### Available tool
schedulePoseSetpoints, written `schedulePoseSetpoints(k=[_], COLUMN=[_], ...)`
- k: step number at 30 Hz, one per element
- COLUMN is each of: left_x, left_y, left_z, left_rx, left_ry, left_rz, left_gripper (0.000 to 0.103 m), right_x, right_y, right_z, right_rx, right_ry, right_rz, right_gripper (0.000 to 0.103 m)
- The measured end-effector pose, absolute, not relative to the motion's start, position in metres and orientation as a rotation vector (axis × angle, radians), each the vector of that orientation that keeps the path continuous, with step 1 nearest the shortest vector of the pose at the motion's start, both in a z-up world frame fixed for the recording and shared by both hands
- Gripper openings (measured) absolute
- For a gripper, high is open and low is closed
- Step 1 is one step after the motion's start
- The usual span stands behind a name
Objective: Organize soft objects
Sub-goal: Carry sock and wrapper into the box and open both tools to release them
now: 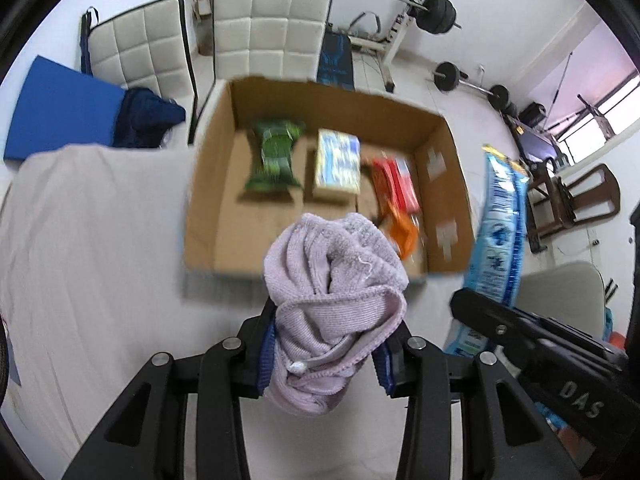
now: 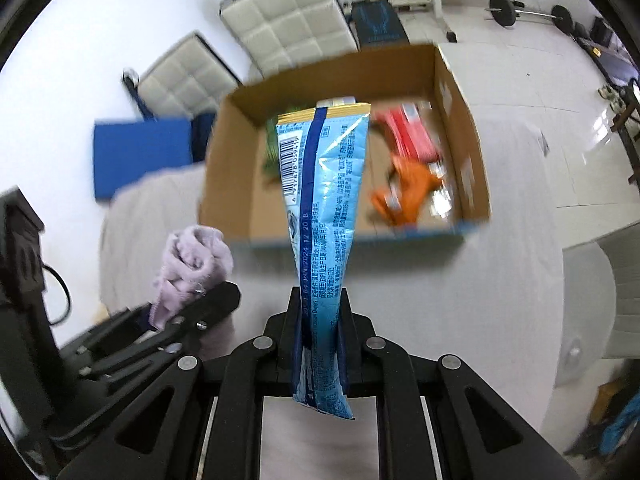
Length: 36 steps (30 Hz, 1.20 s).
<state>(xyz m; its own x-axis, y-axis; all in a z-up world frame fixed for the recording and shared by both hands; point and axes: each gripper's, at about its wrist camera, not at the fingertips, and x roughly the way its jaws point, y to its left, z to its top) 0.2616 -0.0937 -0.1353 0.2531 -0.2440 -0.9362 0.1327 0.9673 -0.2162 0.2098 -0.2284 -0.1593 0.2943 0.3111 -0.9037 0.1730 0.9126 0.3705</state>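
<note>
My left gripper is shut on a bunched lilac towel and holds it above the white-covered table, just short of the open cardboard box. My right gripper is shut on a light blue snack packet that stands up between its fingers, in front of the same box. The packet also shows at the right of the left wrist view, and the towel at the left of the right wrist view.
The box holds a green packet, a pale blue-and-yellow carton, a red pack and an orange item. Two white padded chairs stand behind it. A blue mat lies at the left. Weights sit at the back.
</note>
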Motion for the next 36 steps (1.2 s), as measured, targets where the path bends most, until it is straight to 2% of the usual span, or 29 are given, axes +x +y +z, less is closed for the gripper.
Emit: schedulePoseSetpoints(k=[6,14,24,36], left_x=[0.309,0.353,0.381,0.391], left_y=[-0.089,-0.087,-0.081,-0.088], left_z=[-0.139,-0.177,-0.246,-0.273], left_rx=[-0.078,-0.100,-0.166,-0.136], left_ry=[1.281,1.367,1.543,1.619], left_rz=[-0.224,-0.204,-0.196,-0.201], left_gripper=[0.037,0.037,0.037,0.041], right_x=[0.274,0.324,0.355,0.367], right_y=[-0.235,-0.246,-0.263,-0.253], right_z=[-0.161,-0.223,-0.307,-0.363], right_rx=[0.485,0.588,0.798,0.812], right_ry=[1.250,1.274,1.305,1.440], right_rz=[0.055,-0.035,-0.136,-0.121], right_gripper=[0.015,0.015,0.015,0.019])
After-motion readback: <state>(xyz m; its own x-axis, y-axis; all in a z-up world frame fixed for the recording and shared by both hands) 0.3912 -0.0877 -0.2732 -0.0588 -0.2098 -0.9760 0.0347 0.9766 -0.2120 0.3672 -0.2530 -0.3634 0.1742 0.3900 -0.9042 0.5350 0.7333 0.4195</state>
